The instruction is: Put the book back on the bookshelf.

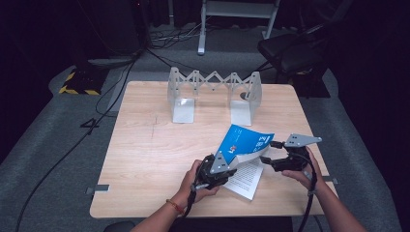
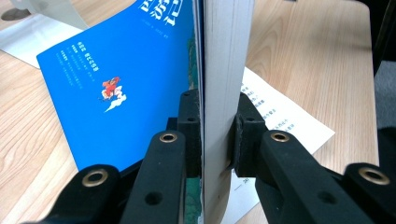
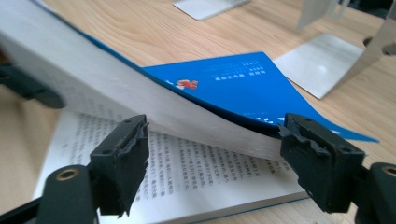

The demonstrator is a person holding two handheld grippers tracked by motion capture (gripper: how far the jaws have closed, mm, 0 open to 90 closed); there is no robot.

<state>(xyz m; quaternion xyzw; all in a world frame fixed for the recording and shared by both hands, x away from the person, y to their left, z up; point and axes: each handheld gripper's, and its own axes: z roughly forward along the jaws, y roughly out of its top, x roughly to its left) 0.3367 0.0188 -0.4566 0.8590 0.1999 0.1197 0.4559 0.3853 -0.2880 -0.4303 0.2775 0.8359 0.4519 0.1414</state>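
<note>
Item: book [image 1: 244, 145], open on worktop [image 1: 145, 159] near front edge | left tool [image 1: 218, 172] clamps lifted pages and blue cover | right tool [image 1: 270, 153] gapes beside page edge, gripping nothing | method: we keep clamp firm, slide right tool under pages squarely, avoid creasing.

1. The book [image 1: 244, 145] has a blue cover with white text.
2. It lies open on the table's near right part.
3. Its upper block of pages is lifted, bent upward above a printed page [image 3: 196, 172].
</note>
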